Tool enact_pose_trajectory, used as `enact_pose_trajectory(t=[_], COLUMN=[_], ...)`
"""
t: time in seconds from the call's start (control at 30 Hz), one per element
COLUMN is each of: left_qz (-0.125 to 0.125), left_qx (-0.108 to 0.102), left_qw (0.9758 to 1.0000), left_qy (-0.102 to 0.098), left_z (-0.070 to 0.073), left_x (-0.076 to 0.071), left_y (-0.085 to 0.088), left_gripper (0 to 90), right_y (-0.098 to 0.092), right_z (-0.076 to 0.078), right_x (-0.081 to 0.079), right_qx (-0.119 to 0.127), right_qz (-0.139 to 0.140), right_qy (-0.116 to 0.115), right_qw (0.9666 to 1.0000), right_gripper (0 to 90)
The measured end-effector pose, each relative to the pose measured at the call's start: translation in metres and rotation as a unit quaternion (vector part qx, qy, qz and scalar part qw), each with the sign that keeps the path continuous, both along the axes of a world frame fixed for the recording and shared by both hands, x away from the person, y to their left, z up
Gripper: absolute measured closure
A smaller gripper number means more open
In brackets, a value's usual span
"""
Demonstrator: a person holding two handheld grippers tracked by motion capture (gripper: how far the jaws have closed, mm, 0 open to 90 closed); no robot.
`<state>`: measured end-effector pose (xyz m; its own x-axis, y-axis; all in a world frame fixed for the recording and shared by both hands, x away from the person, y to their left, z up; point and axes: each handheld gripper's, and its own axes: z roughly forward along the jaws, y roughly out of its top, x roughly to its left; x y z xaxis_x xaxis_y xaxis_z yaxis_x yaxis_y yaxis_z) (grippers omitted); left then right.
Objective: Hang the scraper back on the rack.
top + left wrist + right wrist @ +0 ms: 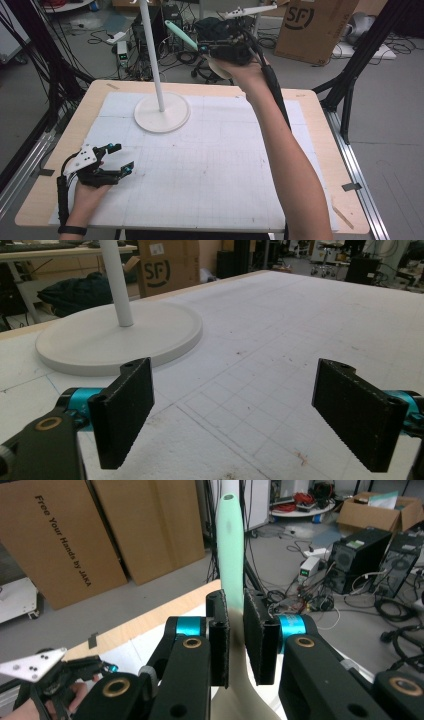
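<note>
My right gripper [200, 48] is raised well above the far edge of the table [45, 200], and its jaws are clamped on a utensil with a mint-green handle [231, 545] and a cream-white wider end [240, 700], which I take for a spatula or spoon. In the right gripper view the handle stands straight up between the two black pads [219, 635], with the pale broad part hanging below them. From the high view the green handle [180, 34] points out to the left of the gripper, toward the thin white pole [152, 50] of the stand. That stand's round white base [162, 117] sits on the far left part of the white gridded mat [215, 170]. My left gripper [120, 159] rests low at the near left corner of the mat, jaws spread wide with nothing between them; in the left gripper view the stand base [120, 342] lies just ahead of them
</note>
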<state>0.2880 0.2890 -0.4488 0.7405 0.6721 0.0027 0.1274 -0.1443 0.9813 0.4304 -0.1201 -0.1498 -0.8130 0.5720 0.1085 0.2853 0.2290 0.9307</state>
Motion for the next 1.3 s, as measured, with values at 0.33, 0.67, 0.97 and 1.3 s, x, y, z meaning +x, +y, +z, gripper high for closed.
enact_pose_trajectory(t=[0.33,0.67,0.97,1.3], left_qz=[0.0,-0.001,-0.002,-0.002], left_qx=[0.002,0.003,0.003,0.004], left_qw=[1.0,1.0,1.0,1.0], left_qy=[0.0,-0.002,-0.001,-0.003], left_z=[0.0,0.0,0.0,0.0], left_x=[0.0,0.0,0.0,0.0], left_y=[0.0,-0.001,-0.001,-0.001], left_gripper=[17.5,17.4,17.5,17.5], right_y=[0.011,0.023,0.03,0.031], right_z=[0.031,0.042,0.038,0.036], right_x=[0.004,0.003,0.008,0.011], right_qx=[-0.002,-0.004,-0.007,-0.006], right_qz=[0.009,0.01,0.005,-0.003], right_qy=[-0.011,-0.016,-0.017,-0.016], right_qw=[0.9999,0.9998,0.9998,0.9999], right_gripper=[81.5,81.5,81.5,81.4])
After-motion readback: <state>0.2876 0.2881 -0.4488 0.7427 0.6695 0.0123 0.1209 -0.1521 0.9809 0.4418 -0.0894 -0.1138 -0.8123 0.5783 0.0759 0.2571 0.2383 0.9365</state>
